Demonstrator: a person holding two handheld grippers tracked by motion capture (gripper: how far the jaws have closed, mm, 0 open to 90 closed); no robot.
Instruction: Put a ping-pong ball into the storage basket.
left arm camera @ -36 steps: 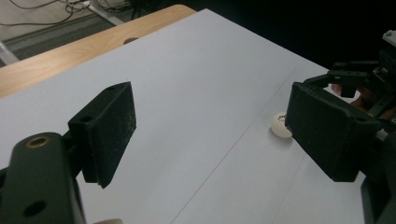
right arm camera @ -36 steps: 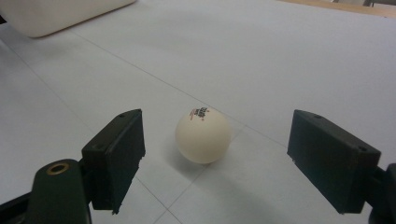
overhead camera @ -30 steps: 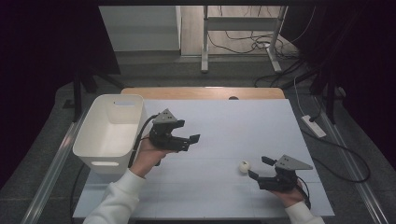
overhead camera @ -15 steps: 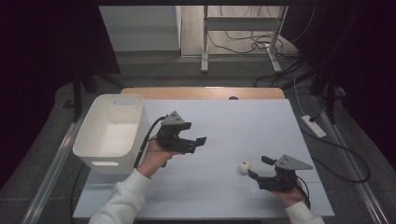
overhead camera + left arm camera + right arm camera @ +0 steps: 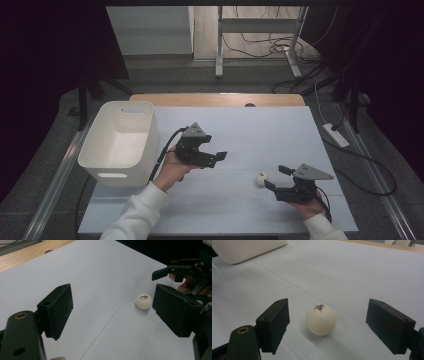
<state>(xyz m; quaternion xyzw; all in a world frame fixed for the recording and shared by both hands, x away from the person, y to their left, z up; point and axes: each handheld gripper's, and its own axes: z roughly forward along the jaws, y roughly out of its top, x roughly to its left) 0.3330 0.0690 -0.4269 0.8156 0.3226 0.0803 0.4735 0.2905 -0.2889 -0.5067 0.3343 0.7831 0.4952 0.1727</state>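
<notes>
White ball (image 5: 261,178) resting on the pale surface (image 5: 260,130), right of centre, toward the near edge. Just in front of the right tongs (image 5: 274,177), jaws spread wide, nothing gripped, ball short of the gap between them (image 5: 321,319). Left tongs (image 5: 217,156) held above mid-surface, also open and empty, pointing toward the ball from well apart. Bare surface all around the ball. White bin (image 5: 120,135) at the left edge, well apart.
</notes>
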